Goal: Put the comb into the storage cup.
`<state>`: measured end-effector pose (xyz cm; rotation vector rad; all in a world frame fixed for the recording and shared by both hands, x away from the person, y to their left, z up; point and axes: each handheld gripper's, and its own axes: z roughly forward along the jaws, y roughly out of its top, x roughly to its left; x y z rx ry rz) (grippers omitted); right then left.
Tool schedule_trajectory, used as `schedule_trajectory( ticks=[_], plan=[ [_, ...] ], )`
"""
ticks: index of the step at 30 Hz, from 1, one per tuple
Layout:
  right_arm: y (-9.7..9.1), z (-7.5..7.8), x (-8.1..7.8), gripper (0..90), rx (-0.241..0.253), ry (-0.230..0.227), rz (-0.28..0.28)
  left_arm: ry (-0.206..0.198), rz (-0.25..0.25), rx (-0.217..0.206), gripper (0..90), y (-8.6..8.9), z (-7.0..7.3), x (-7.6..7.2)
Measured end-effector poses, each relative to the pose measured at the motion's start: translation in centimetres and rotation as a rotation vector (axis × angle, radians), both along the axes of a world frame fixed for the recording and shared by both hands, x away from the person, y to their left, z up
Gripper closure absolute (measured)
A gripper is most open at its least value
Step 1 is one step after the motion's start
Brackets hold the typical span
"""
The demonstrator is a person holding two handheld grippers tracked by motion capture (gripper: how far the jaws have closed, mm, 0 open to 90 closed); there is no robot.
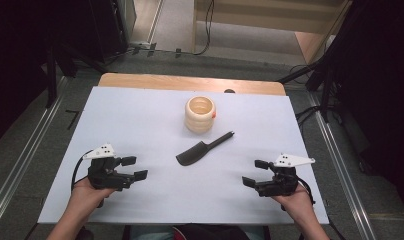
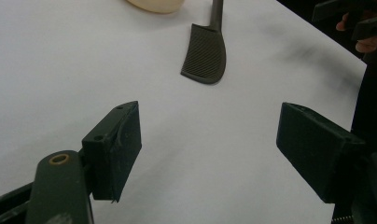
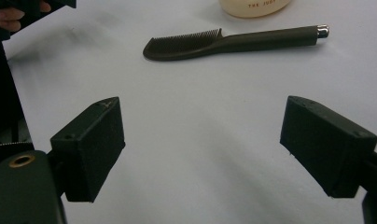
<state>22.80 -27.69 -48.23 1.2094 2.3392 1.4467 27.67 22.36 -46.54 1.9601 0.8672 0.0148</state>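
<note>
Comb [image 1: 202,150]: lies on your table [image 1: 140,115] at frame centre, handle toward the upper right.
Cup [image 1: 200,114]: stands just above the comb, near it, apart.
Left hand-held gripper [image 1: 135,168]: your lower left, well apart from the comb.
Right hand-held gripper [image 1: 255,172]: your lower right, likewise apart.

- Bare white desk [image 1: 140,125] lies open between the left gripper [image 1: 135,167] and the dark comb [image 1: 204,149].
- The same bare surface runs from the right gripper [image 1: 255,172] to the comb.
- The cream ribbed cup [image 1: 200,114] stands just behind the comb's handle, narrowing room there.
- Both grippers' jaws stand wide with nothing between them.
</note>
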Motion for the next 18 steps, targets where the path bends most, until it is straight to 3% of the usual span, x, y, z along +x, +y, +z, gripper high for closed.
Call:
schedule_trajectory(
  ticks=[18],
  plan=[
    [-0.1,-0.06,0.09,11.9,-0.013,-0.012,-0.035,0.004,0.008,0.0,22.8,0.04,-0.02,0.05]
  ],
)
